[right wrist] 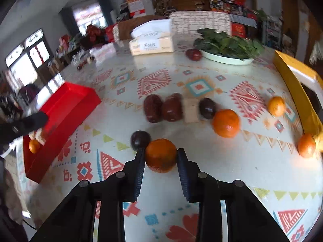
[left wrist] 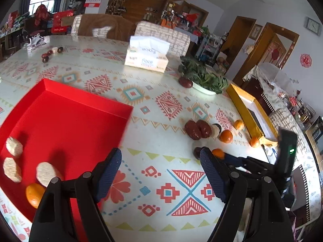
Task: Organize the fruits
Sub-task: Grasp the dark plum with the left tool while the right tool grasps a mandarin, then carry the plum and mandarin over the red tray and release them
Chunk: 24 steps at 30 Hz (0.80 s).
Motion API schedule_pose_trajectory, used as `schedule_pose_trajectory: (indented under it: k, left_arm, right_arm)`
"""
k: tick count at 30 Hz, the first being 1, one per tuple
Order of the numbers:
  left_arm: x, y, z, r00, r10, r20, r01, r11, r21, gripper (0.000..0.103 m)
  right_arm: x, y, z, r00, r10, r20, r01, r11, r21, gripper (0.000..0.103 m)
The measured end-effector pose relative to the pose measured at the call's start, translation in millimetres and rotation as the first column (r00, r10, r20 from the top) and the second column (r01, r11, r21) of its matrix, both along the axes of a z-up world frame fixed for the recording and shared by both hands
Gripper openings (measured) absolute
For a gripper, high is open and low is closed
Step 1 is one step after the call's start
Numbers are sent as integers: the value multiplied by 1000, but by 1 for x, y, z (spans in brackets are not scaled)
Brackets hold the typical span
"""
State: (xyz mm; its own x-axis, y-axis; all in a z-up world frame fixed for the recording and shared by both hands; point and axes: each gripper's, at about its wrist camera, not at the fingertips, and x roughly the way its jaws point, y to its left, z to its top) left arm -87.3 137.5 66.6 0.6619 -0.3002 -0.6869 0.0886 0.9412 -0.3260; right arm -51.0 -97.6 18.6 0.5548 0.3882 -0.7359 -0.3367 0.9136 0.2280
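Right gripper (right wrist: 160, 157) closing in on an orange (right wrist: 160, 154)
Its jaws are flanking the fruit at frame centre, narrow, not visibly clamping; left gripper (left wrist: 160, 168) is gaping wide, empty.

Surfaces on my feeds

I see a glossy patterned tablecloth (left wrist: 161, 104), a matt red tray (left wrist: 66, 121), and ribbed rubbery finger pads (right wrist: 140, 173).

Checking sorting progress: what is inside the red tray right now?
The red tray holds three pale round pieces and one orange. The left tongs cover its near corner, so anything there is hidden.
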Motion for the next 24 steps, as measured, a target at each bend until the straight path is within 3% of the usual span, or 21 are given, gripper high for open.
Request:
schedule_pose_trajectory:
  k: [5,11,17,20,22,24]
  left_arm:
    - [13,-30,-19,997,-57,-43,58,998,32,79]
    - [31,-74,-41,986,-145,-77,153,981,115,79]
    - [48,-99,-52,979,-179,-93,190,972,139,77]
    - [54,-108,-54,979,-184,-89,197,966,170,65]
    - [55,-114,-55,978,-191,-80,203,957,206,43]
    - [53,-117,-54,975,-211,-74,222,953,207,32]
  right_arm:
    - [2,-32,3,997,-81,-11,81,990,111,35]
    - [2,-51,7,991,-132,-21,134,975,176,35]
    - [2,-55,9,989,-144,-36,148,968,203,35]
    - [2,-53,9,990,-137,-35,142,970,197,35]
    - [3,-53,8,990,-136,-33,140,971,195,35]
    - [3,-53,8,990,-139,-35,143,971,192,35]
